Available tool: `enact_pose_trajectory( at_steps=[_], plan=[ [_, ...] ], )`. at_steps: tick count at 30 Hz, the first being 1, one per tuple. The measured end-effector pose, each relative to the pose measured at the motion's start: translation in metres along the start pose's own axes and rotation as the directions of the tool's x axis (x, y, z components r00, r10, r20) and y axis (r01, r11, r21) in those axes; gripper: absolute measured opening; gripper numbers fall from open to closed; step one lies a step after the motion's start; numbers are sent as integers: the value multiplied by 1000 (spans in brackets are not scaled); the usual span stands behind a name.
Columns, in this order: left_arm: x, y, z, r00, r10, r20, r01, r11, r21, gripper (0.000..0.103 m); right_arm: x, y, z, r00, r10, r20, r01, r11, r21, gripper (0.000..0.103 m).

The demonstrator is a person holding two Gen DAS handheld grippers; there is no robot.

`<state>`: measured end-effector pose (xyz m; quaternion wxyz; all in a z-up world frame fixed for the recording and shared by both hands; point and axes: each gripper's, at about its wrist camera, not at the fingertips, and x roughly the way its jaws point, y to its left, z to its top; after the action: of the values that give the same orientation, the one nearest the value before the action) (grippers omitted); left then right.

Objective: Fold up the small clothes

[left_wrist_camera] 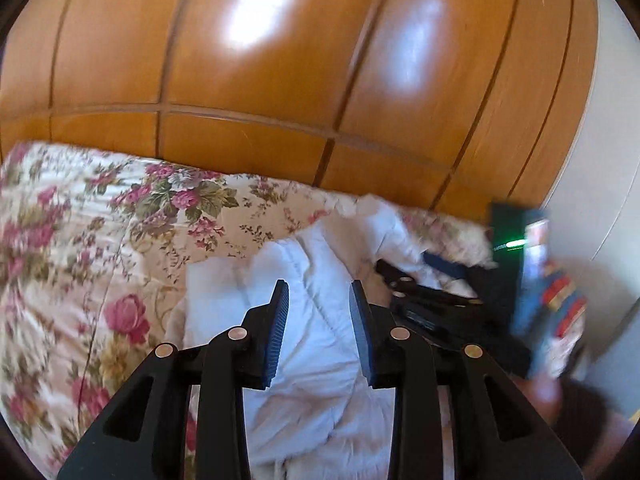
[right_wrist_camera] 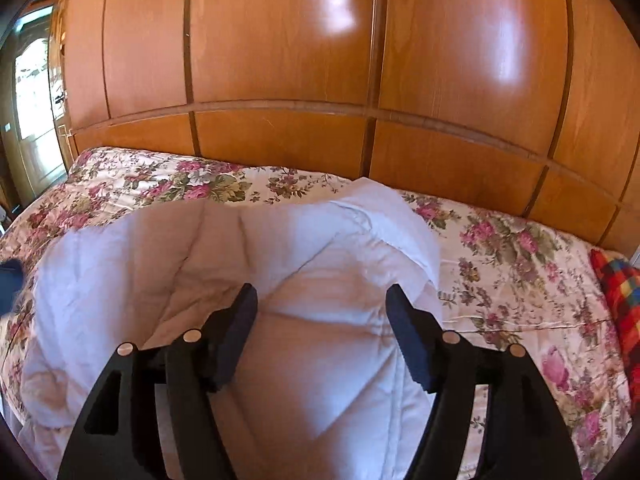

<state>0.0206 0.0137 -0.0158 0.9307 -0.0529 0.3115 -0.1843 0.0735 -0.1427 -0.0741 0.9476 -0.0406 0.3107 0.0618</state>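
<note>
Only left view shows right tongs (left_wrist_camera: 394,276).

Quick count from my side: one white quilted piece (right_wrist_camera: 256,264) lying on the bed, one floral bedspread (right_wrist_camera: 516,248) under it, one plaid cushion (right_wrist_camera: 620,300) at the bedspread's right edge. Behind the bed, one wooden wardrobe (right_wrist_camera: 280,60). And two of my hand-held grippers, left hand-held gripper (left_wrist_camera: 318,294), right hand-held gripper (right_wrist_camera: 322,298).
</note>
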Motion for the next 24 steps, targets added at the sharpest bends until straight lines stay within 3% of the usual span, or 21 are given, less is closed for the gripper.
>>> enact_pose_trajectory(
  at_steps=[3, 5, 15, 20, 24],
  plan=[
    [36, 3, -4, 994, 79, -70, -77, 997, 19, 30, -10, 1, -4, 1000, 0, 6, 0, 1000, -11, 70],
    [48, 11, -9, 991, 91, -93, -92, 996, -2, 30, -13, 1, -7, 1000, 12, 5, -12, 1000, -9, 70],
    [67, 42, -27, 994, 48, -97, -53, 997, -49, 30, -8, 8, -14, 998, 63, -11, -63, 998, 12, 71],
    [77, 49, -30, 993, 66, -100, -69, 997, -33, 30, -8, 13, -20, 994, 103, -24, -102, 995, 18, 72],
    [88, 65, -35, 995, 20, -100, -27, 997, -67, 30, 6, 18, -24, 994, 102, -47, -102, 995, 2, 73]
  ],
)
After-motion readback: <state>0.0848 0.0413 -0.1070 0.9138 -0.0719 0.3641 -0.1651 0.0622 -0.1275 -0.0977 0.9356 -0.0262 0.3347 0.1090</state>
